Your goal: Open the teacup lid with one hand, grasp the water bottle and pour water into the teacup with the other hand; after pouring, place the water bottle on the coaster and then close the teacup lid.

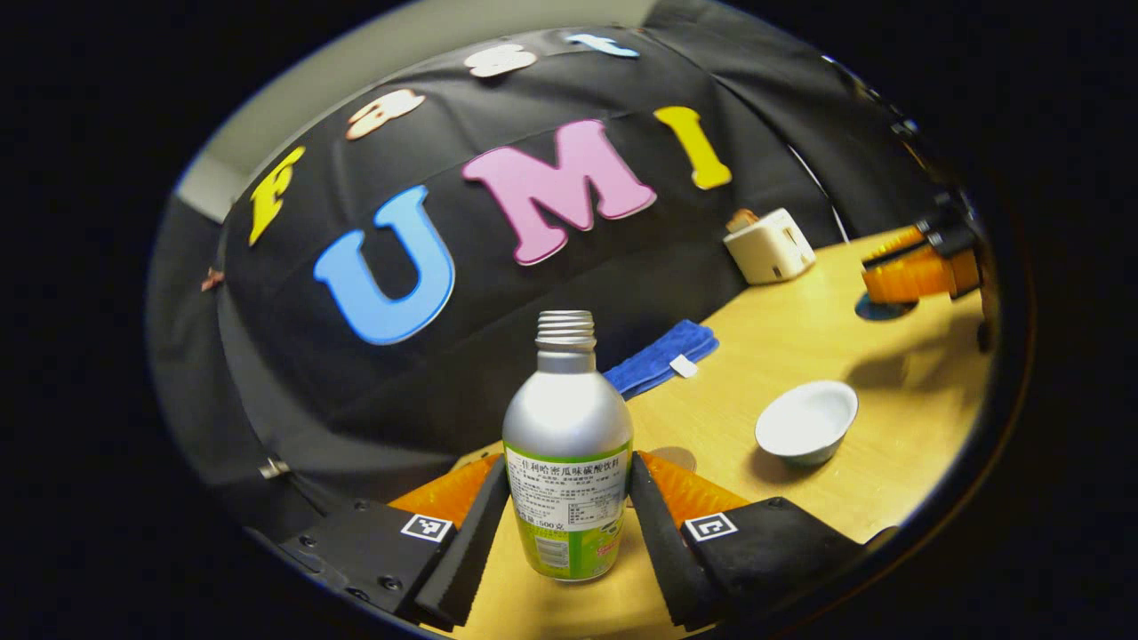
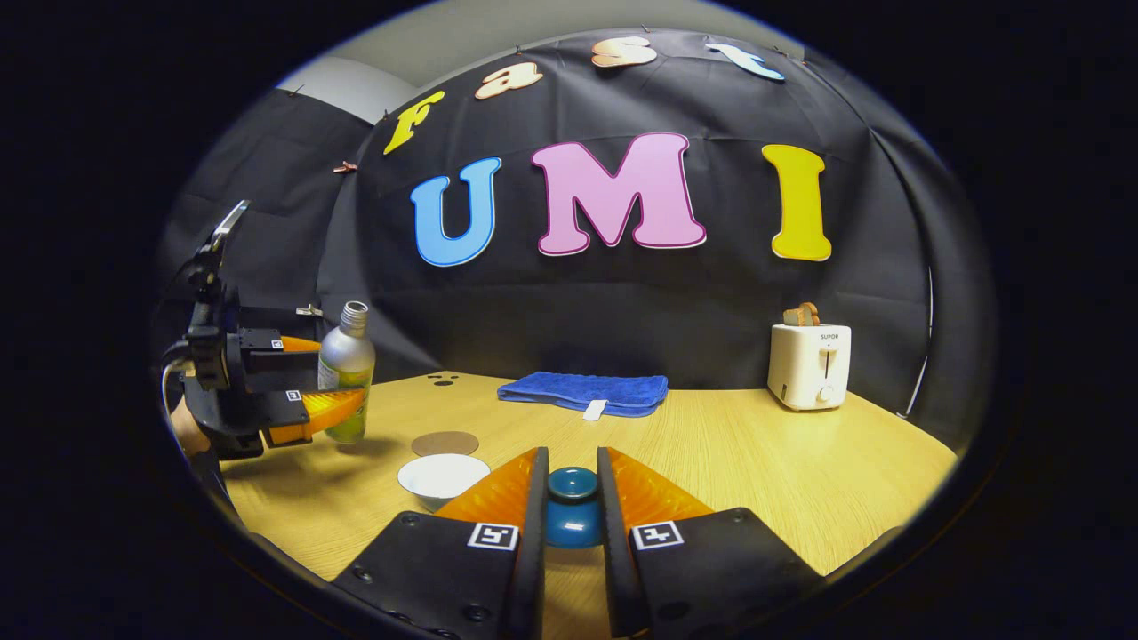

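With the right gripper (image 2: 569, 498) clamped on the blue teacup lid (image 2: 572, 507) beside the white teacup (image 2: 442, 476), the left gripper (image 1: 569, 516), clamped on the open water bottle (image 1: 568, 444), should tilt slowly above that teacup, just beyond the coaster (image 2: 444, 442).

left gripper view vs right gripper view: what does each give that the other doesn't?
Left gripper view: printed label of the silver uncapped metal bottle, close between the left claw fingers; the right claw from outside. Right gripper view: knob of the dark blue teacup lid pinched close up, plus a hand holding the left claw. Both: bottle, white ceramic teacup, blue folded towel, white toaster, wooden table.
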### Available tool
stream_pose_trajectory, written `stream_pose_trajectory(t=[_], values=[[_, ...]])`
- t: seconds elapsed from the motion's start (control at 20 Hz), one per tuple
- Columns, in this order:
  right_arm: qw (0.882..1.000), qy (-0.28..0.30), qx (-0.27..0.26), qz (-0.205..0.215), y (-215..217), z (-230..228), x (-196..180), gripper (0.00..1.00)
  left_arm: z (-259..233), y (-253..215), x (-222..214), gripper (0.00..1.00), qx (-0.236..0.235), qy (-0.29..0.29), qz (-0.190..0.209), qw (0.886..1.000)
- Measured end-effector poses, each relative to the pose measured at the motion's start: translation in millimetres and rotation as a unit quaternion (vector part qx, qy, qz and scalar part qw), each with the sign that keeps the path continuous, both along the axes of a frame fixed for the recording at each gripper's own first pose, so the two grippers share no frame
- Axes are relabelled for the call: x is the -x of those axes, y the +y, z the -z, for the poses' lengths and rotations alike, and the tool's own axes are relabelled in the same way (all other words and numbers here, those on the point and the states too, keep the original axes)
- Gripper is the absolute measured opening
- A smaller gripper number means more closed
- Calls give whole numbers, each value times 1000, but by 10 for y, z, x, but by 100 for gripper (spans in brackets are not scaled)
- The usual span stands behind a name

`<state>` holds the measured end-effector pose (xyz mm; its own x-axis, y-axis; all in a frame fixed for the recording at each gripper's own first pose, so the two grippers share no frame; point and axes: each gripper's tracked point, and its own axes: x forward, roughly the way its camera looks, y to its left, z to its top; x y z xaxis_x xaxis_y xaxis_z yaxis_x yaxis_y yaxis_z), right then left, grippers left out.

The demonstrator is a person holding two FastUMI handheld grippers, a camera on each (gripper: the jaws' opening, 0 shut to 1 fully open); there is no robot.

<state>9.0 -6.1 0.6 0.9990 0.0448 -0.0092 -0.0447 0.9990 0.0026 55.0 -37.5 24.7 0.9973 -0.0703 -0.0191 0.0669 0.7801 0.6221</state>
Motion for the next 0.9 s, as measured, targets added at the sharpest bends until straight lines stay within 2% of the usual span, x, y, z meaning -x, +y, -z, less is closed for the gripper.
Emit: stream_pose_trajectory(t=[0.15, 0.3, 0.5, 0.8, 0.9], values=[[1000, 0, 0, -1, 2, -4, 1, 31, -16, -131, -3, 80, -114, -18, 13, 993], [1000, -1, 0, -2, 10, -2, 1, 32, 159, -194, -46, 80, -179, 7, 29, 983], [1000, -1, 0, -2, 5, -2, 2, 32, 238, -175, -82, 80, -278, 25, 29, 960], [1000, -1, 0, -2, 8, -2, 3, 32, 315, -130, -154, 80, -385, 25, 27, 922], [1000, -1, 0, -2, 10, 2, -6, 31, 345, -114, -170, 80, -402, 28, 29, 915]])
